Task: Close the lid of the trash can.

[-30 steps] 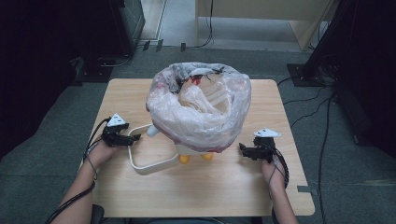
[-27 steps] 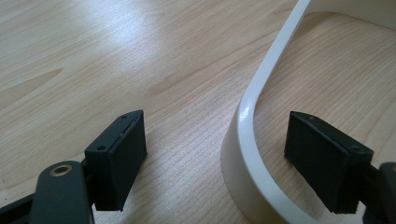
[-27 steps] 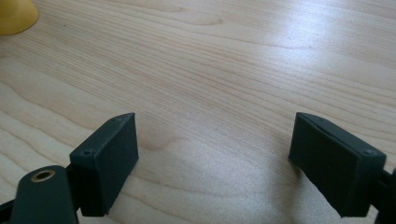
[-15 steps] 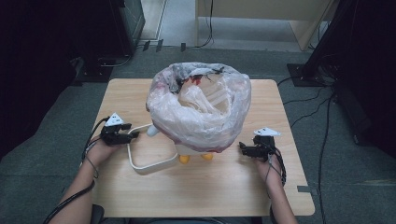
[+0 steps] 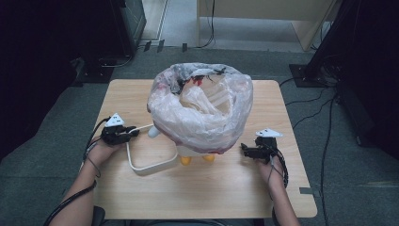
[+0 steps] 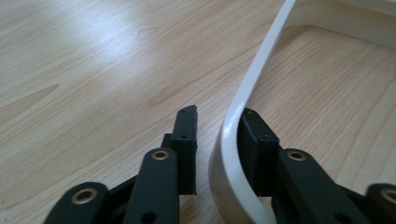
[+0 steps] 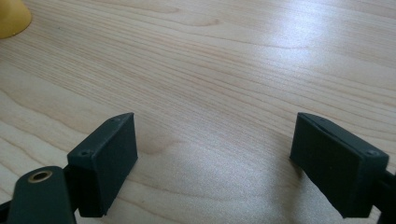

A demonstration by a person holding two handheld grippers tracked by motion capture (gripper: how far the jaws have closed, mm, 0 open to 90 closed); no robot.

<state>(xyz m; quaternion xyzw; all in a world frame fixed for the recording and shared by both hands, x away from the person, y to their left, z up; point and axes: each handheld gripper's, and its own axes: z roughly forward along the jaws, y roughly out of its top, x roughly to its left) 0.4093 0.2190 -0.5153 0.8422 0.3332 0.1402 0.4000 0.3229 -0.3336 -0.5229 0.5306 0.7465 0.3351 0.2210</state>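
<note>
Still, my left tool (image 6: 215,140) straddles the handle (image 6: 243,116) beside the bin (image 5: 202,113), not clamped; my right tool (image 7: 215,158) stays apart, unmoved.

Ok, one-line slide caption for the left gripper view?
Left gripper straddling the white handle, one of its fingers touching it, on the wooden table.

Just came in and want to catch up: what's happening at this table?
A person sits at a wooden table with a gripper in each hand. The left gripper has its jaws around the white handle of a bin lined with a plastic bag, one jaw touching it, a gap at the other. The right gripper is open above bare wood beside the bin, holding nothing.
</note>
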